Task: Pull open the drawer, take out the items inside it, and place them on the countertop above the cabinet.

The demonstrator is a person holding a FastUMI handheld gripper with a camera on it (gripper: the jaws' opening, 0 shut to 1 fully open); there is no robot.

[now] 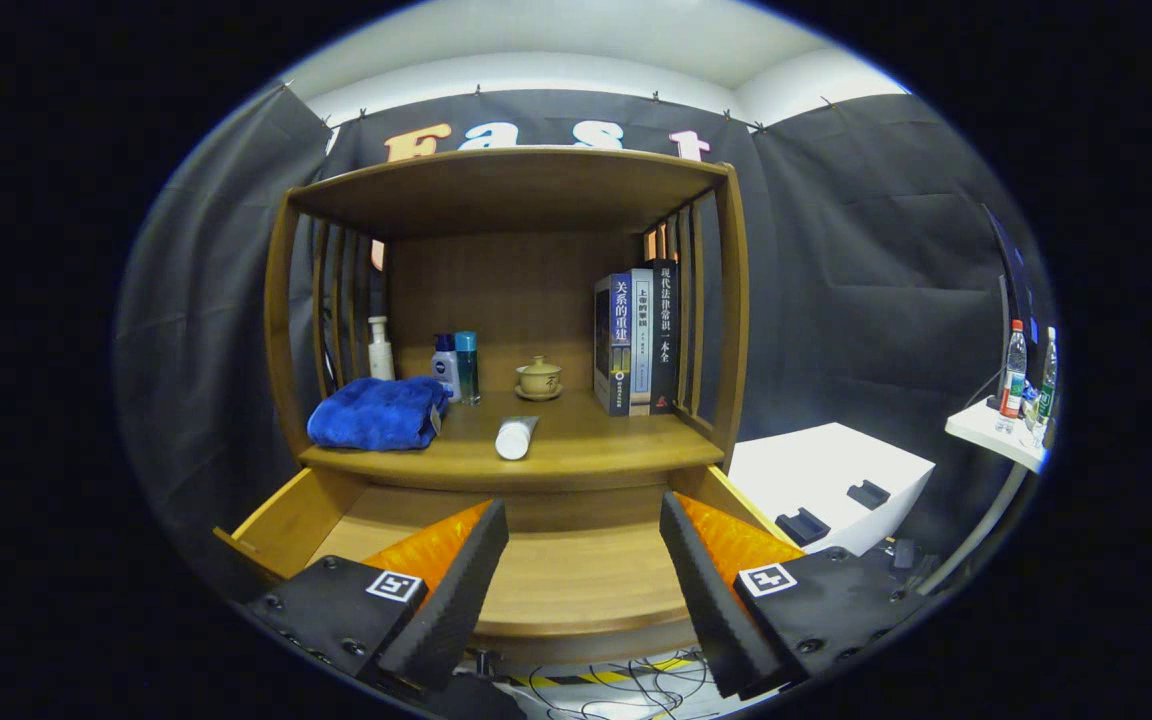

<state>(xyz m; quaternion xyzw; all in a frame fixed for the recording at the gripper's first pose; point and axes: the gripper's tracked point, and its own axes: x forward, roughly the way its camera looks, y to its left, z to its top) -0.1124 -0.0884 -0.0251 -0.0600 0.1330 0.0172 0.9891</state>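
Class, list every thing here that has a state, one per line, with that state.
Drawer: pulled open, nothing visible in the part shown.
Gripper: open, holding nothing, above the drawer.
White tube: lying on its side on the countertop.
Blue towel: bunched up on the countertop.
Books: upright.
Lidded cup: lid on.

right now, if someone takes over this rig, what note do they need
Hand-held gripper: open, holding nothing, fingers apart above the open drawer.
Drawer: pulled out below the countertop; the part of its floor seen between the fingers is bare. The rest is hidden by the fingers.
On the countertop: blue towel at the left, white tube lying near the front edge, bottles, a lidded cup and books further back.
Done: drawer open, tube and towel lie on the countertop.
Left: check the drawer's hidden corners for any remaining item.
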